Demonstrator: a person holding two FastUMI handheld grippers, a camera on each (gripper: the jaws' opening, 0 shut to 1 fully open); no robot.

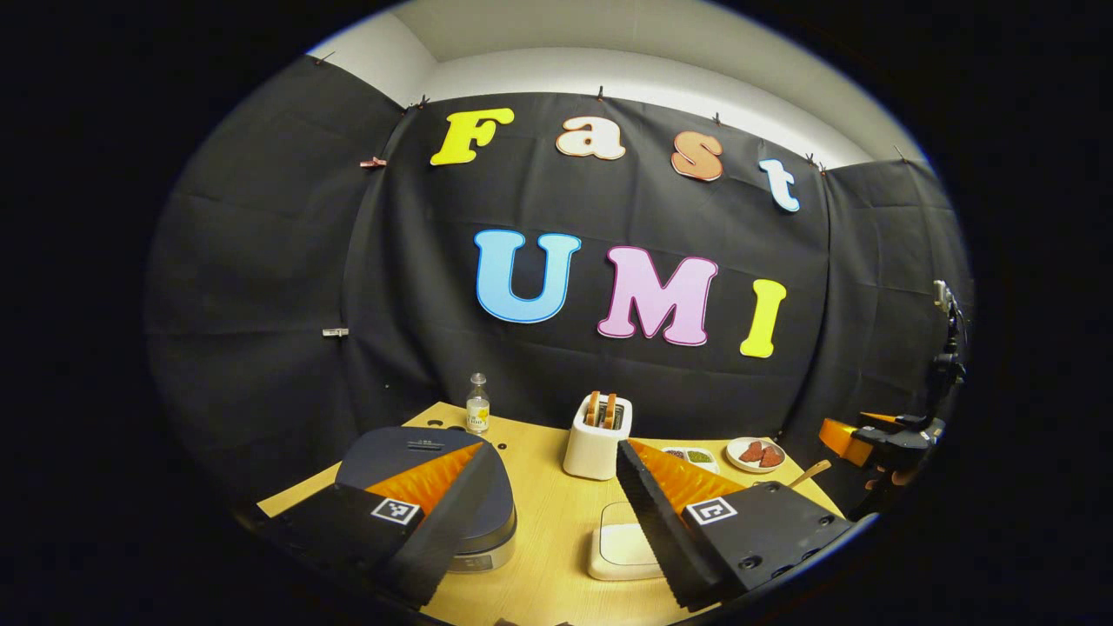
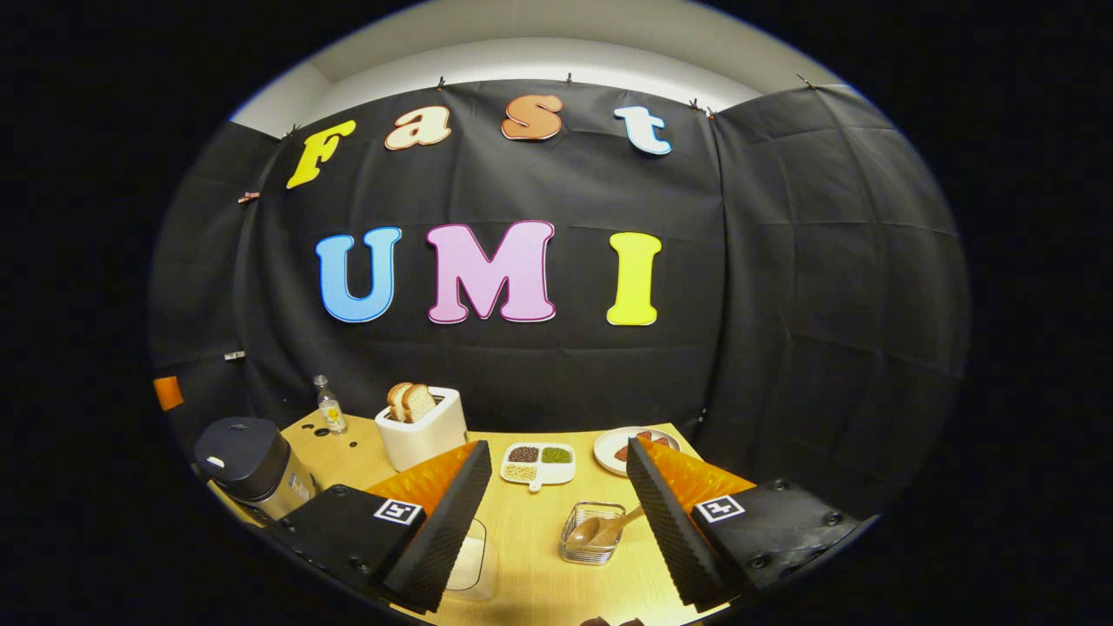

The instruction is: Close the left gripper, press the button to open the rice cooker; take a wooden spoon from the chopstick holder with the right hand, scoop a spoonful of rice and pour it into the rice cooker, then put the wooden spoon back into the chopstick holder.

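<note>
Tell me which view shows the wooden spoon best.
The right gripper view: the wooden spoon lies in a clear holder on the table, bowl and handle both visible between the open claw's fingers. In the left gripper view only the handle tip sticks out behind a finger.

I see a wood surface (image 2: 539, 530) w/ rice cooker (image 2: 248, 465) far left, bottle (image 2: 329, 404), toaster (image 2: 423, 426), divided grain dish (image 2: 539, 462), plate (image 2: 619, 449), clear holder (image 2: 593, 532) w/ spoon.
</note>
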